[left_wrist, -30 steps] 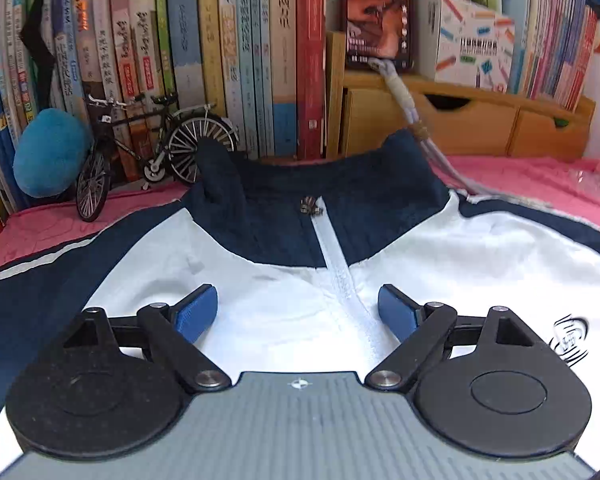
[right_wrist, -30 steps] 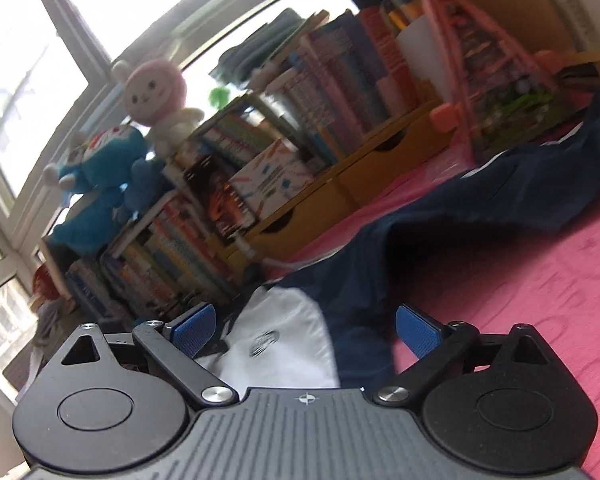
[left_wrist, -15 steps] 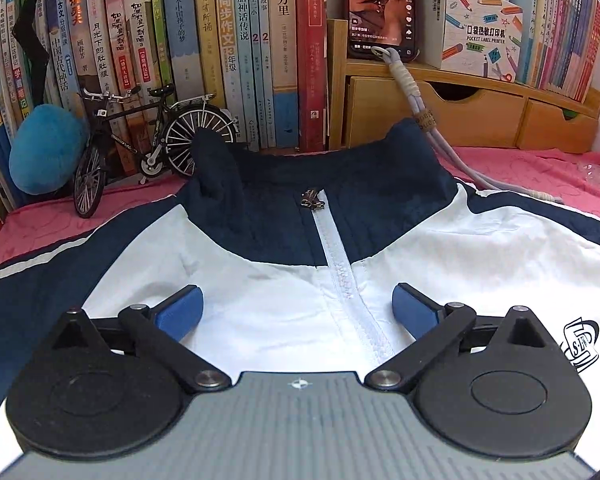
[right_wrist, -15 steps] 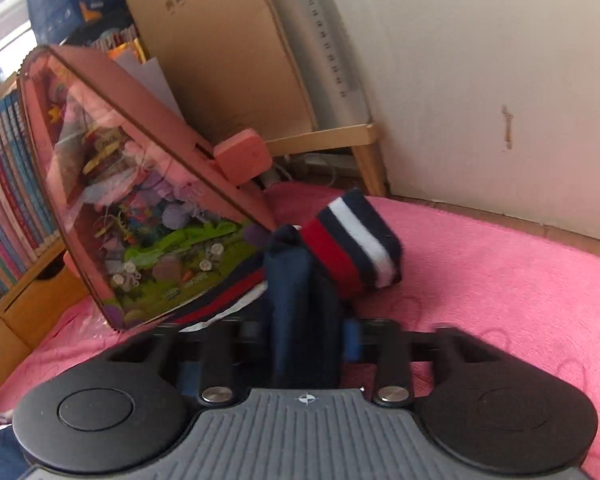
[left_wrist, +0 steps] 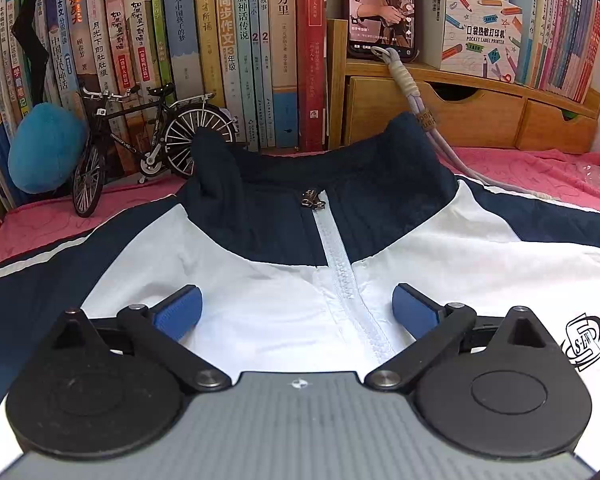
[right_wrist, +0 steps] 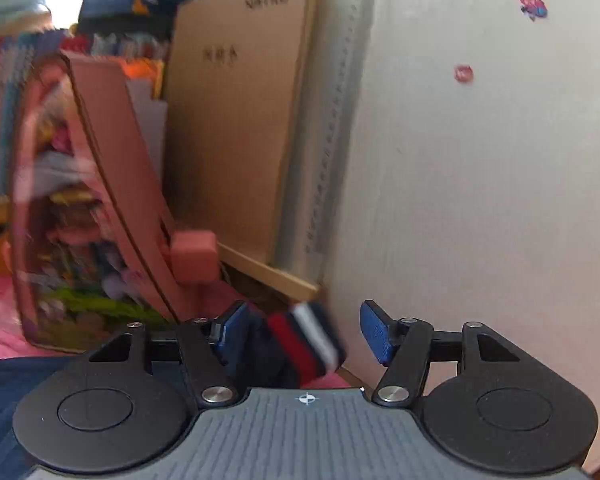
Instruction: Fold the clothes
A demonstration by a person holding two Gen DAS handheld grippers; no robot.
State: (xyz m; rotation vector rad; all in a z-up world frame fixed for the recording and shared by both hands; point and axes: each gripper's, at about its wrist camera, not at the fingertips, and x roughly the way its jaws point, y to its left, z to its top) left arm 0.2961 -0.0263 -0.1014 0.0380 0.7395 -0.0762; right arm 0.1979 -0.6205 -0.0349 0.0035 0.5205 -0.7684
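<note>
Hovering over the chest of the navy and white zip-front jacket (left_wrist: 260,280), the left gripper (left_wrist: 298,308) has its blue pads spread as wide as they go, holding nothing, one either side of the pale zip (left_wrist: 348,280). The jacket lies front-up on the pink quilted cover (left_wrist: 540,168), collar standing towards the row of upright books (left_wrist: 220,48). Beside the collar, the small model bicycle (left_wrist: 140,140) stands against those books, and a lilac phone cord (left_wrist: 432,128) trails down past the collar's other side. The risk here: a sleeve swung across the jacket could topple the bicycle or drag that cord.

Over to the right wrist view, and it's blurry. The right gripper (right_wrist: 304,330) has just been opening, and the jacket's navy, red and white striped cuff (right_wrist: 304,340) sits between the pads, resting against the left pad (right_wrist: 230,328) and clear of the right one. So the cuff looks released, or nearly. The danger is that it drops short, bunching away from the jacket near the pink triangular toy house (right_wrist: 92,220), and the sleeve fold comes out crooked. The sleeve could also catch on that house.
</note>
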